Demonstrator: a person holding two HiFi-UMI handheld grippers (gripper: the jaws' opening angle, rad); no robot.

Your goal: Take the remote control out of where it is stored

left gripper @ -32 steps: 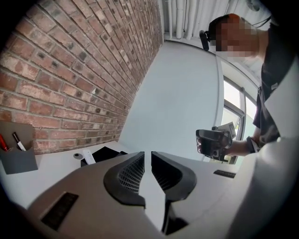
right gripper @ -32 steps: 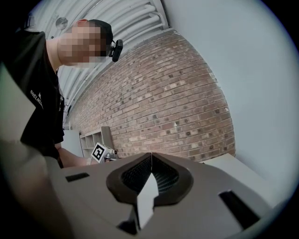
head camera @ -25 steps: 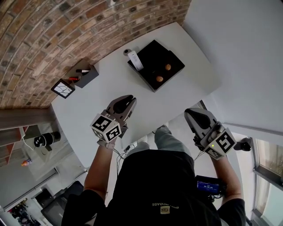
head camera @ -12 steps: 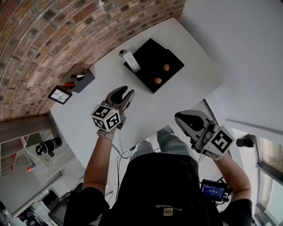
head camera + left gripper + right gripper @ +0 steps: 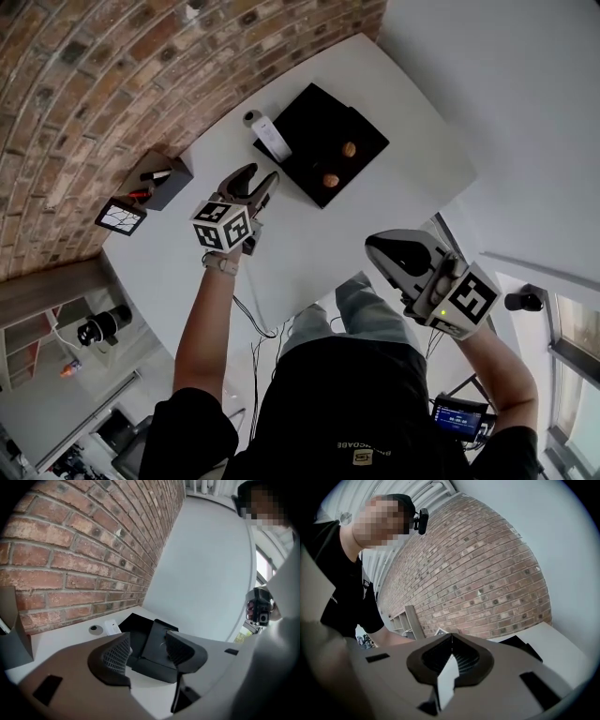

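The white remote control (image 5: 272, 139) stands slanted at the left edge of a black tray (image 5: 323, 117) on the white table; in the left gripper view the remote (image 5: 111, 626) shows beyond the jaws. My left gripper (image 5: 260, 175) hovers over the table just short of the tray's near left corner. It is open, its jaws have just been opening, and nothing is between them (image 5: 145, 644). My right gripper (image 5: 371, 247) is shut and empty, held off the table's near edge by my body; its closed tips (image 5: 450, 637) point toward the brick wall.
Two small brown round things (image 5: 349, 149) lie in the tray. A small round disc (image 5: 250, 117) sits by the remote. A grey box (image 5: 167, 176) with pens and a small framed square (image 5: 119, 217) stand at the table's left, against the brick wall.
The left gripper has travelled across the table toward the tray and its jaws have spread from nearly shut to open. The right gripper has drifted slightly left, still shut.
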